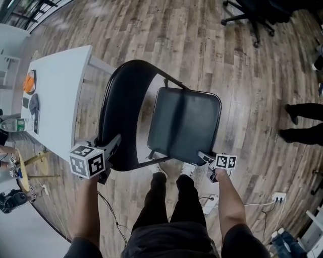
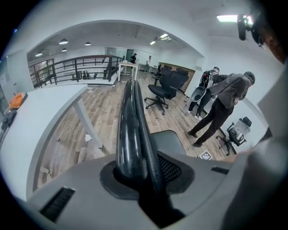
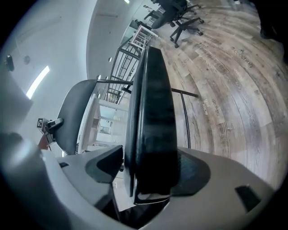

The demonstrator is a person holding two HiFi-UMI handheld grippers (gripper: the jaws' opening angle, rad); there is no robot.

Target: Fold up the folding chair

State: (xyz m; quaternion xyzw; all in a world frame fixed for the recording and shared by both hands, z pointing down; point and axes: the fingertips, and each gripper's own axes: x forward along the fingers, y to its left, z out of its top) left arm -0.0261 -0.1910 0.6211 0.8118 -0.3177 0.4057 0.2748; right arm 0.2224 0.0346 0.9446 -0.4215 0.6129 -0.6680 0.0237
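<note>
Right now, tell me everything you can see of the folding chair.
The folding chair is black, with a thin tubular metal frame, a curved glossy backrest and a dark padded seat with rounded corners. It is still open, not folded flat, over the wooden floor beside a white table. The left gripper is clamped on the backrest's rim; the right gripper grips the seat's near corner.

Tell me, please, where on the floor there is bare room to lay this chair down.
Bare floor lies beyond the chair, between the table and the office chair, and right of the seat up to a bystander's shoes. Crowded: cables and a power strip at lower right.
</note>
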